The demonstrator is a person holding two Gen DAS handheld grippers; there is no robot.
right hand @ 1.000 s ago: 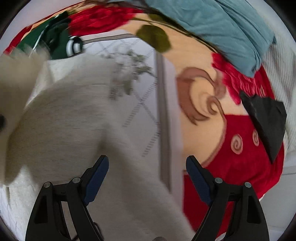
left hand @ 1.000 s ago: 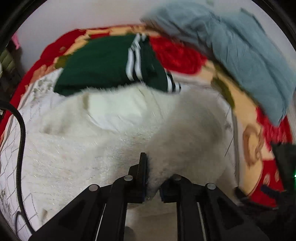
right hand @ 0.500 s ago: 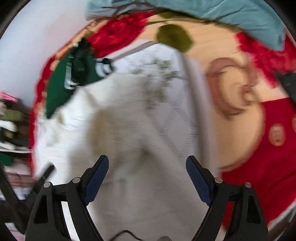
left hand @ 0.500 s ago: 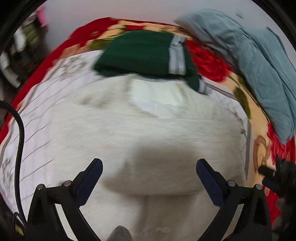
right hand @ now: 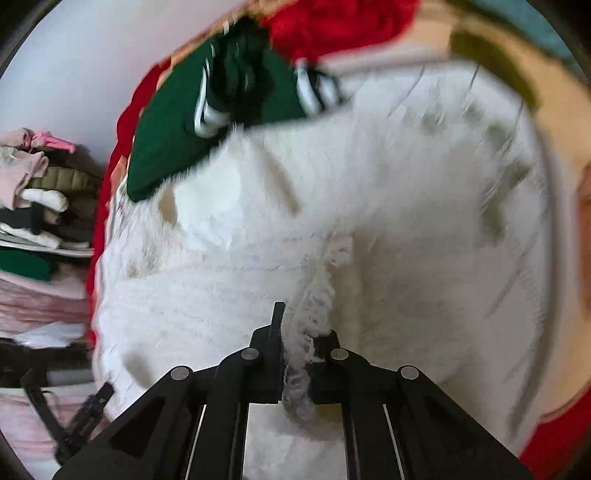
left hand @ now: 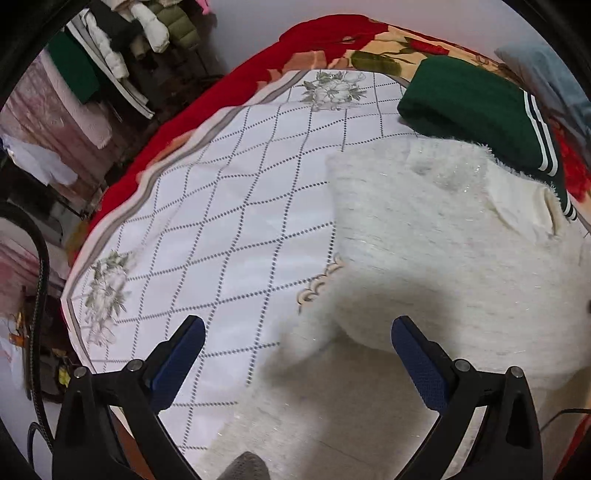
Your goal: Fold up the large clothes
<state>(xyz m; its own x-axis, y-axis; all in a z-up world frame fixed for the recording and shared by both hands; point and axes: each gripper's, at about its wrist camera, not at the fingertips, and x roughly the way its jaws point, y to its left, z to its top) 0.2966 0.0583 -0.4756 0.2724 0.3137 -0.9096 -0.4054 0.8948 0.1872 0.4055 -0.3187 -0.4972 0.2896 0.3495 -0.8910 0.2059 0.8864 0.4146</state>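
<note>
Left gripper point(left hand: 297, 354): jaws spread wide, nothing pinched. It hovers, pointing steeply down, over the near edge of the white fluffy sweater point(left hand: 443, 251); 1 blue pad stands over the bedspread point(left hand: 229, 206), the other over the sweater's fabric.

Right gripper point(right hand: 300, 339): jaws pressed together, pinching a fuzzy fold of the white fluffy sweater point(right hand: 258, 229). A ridge of pile stands up between the 2 fingers and runs away from the tips.

Position of the task item: the sweater lies spread on the bed, on a white bedspread with a dotted diamond grid and grey flower prints. In the left wrist view it fills the right half, with the pale inner neck lining showing near the far right. Its far edge overlaps or touches a folded green garment point(left hand: 472, 107) with white stripes.

Surroundings: a red floral blanket point(left hand: 332, 33) borders the bedspread. A grey-blue cloth point(left hand: 546, 70) lies at the far right. Hanging clothes point(left hand: 110, 48) crowd the upper left. The right wrist view is motion-blurred.
</note>
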